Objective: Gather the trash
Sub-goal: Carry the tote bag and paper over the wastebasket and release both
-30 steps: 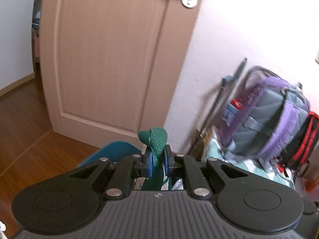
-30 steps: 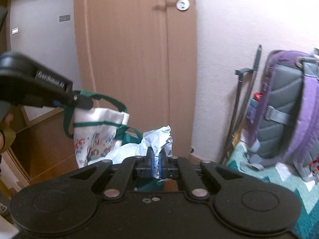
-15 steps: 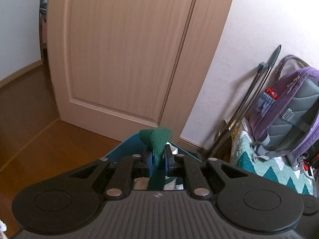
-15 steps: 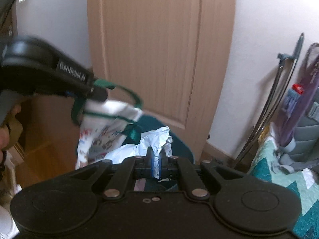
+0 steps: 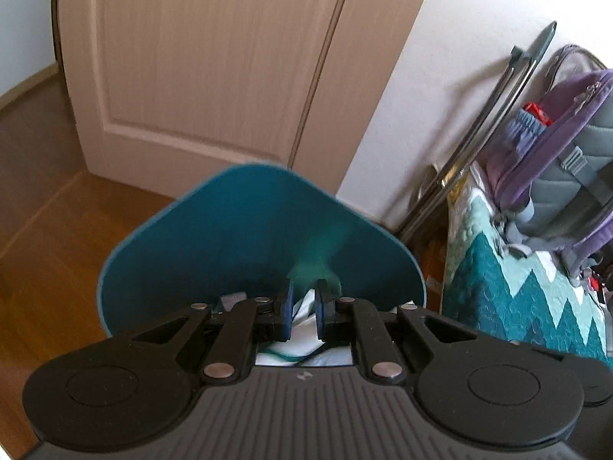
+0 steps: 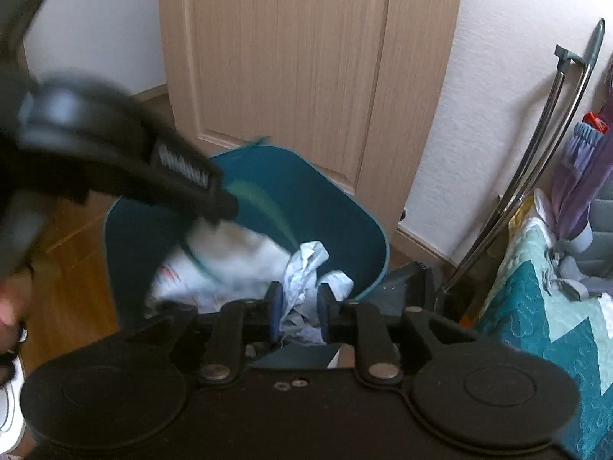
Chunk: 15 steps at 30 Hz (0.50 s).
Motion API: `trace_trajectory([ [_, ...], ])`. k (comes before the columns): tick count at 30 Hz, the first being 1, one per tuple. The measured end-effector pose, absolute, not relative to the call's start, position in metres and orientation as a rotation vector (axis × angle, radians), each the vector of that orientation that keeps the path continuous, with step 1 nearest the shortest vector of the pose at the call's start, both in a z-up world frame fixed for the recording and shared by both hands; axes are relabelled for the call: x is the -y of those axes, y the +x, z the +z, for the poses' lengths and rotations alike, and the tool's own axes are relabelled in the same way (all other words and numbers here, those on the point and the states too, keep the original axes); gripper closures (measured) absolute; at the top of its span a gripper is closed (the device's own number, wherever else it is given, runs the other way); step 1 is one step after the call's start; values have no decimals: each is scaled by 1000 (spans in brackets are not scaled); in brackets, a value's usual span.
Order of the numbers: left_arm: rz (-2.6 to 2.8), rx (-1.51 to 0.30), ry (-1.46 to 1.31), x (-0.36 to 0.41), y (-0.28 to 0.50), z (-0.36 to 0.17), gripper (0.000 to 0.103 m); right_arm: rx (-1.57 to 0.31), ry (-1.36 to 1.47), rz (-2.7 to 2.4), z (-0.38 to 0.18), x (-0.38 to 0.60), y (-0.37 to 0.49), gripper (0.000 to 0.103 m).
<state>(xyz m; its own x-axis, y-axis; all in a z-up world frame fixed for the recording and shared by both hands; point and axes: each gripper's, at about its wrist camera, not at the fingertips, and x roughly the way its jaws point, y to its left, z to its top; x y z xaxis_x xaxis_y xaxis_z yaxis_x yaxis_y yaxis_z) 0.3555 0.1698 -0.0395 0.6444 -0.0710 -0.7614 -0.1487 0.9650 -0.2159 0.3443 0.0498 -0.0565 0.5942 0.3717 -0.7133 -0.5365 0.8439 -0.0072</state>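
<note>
Left tool (image 5: 304, 295) has its blue pads pressed together on a green woven strap (image 5: 312, 268), which rises blurred from the tips. That strap belongs to a white fabric bag with a coloured print and green trim (image 6: 230, 253). The bag hangs down inside a round teal plastic bin (image 5: 230, 230), its body lying against the left and middle of the bin's inside. In the right wrist view the left tool reaches in from the upper left, blurred, with its tip over the bin's mouth.

Right tool (image 6: 299, 299) has just been opening its jaws. They now stand partly spread, with a crumpled wad of pale blue and white paper (image 6: 306, 268) between the pads. The wad sits loosely in the gap, above the near right part of the bin's opening and just right of the white bag.

The bin stands on a brown wooden floor (image 5: 46, 249), close in front of a light wood panelled door (image 5: 210, 57). Right of the bin, shiny metal tubes (image 5: 490, 115) lean against a white wall. Further right, a purple and grey backpack (image 5: 555, 145) rests on a teal and white zigzag quilt (image 5: 498, 287).
</note>
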Motion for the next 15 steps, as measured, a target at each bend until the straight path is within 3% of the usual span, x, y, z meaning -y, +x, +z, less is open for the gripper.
trace_trajectory([
  [4, 52, -881, -298, -173, 348, -41, 92, -779, -188, 550, -49, -36, 339, 73],
  [15, 34, -844, -268, -149, 299, -2, 91, -748, -62, 579, -7, 12, 294, 68],
])
